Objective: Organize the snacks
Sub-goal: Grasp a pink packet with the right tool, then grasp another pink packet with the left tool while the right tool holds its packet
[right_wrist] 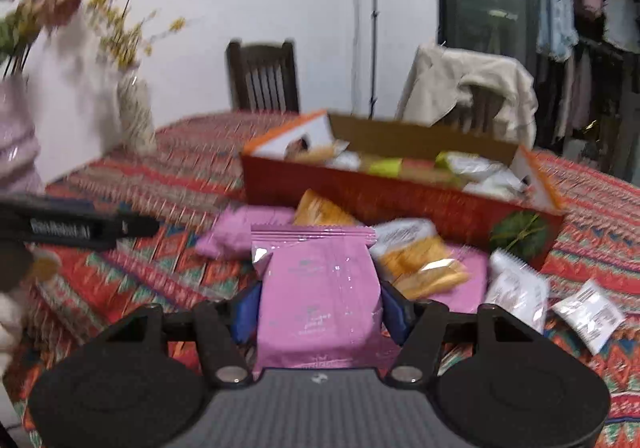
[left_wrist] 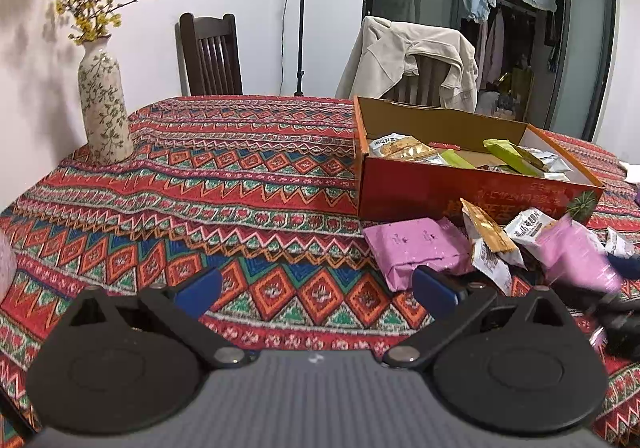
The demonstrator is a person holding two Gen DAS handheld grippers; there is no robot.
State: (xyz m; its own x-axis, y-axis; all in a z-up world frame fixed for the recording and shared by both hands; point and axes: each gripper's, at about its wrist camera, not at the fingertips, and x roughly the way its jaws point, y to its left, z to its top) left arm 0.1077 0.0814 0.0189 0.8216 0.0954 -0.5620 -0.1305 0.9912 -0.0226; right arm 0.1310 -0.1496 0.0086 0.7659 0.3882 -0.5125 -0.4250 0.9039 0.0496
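Observation:
My right gripper is shut on a pink snack packet, its blue pads pressing both sides, and holds it above the table. The same packet shows blurred at the right of the left wrist view. Behind it stands an open red cardboard box with several snack packets inside. A loose pile lies in front of the box: another pink packet, a gold one and white ones. My left gripper is open over the patterned tablecloth, left of the pile, holding nothing.
A floral vase with yellow flowers stands at the table's far left, and a pink vase is nearer. A dark wooden chair and a chair draped with a beige jacket stand behind the table.

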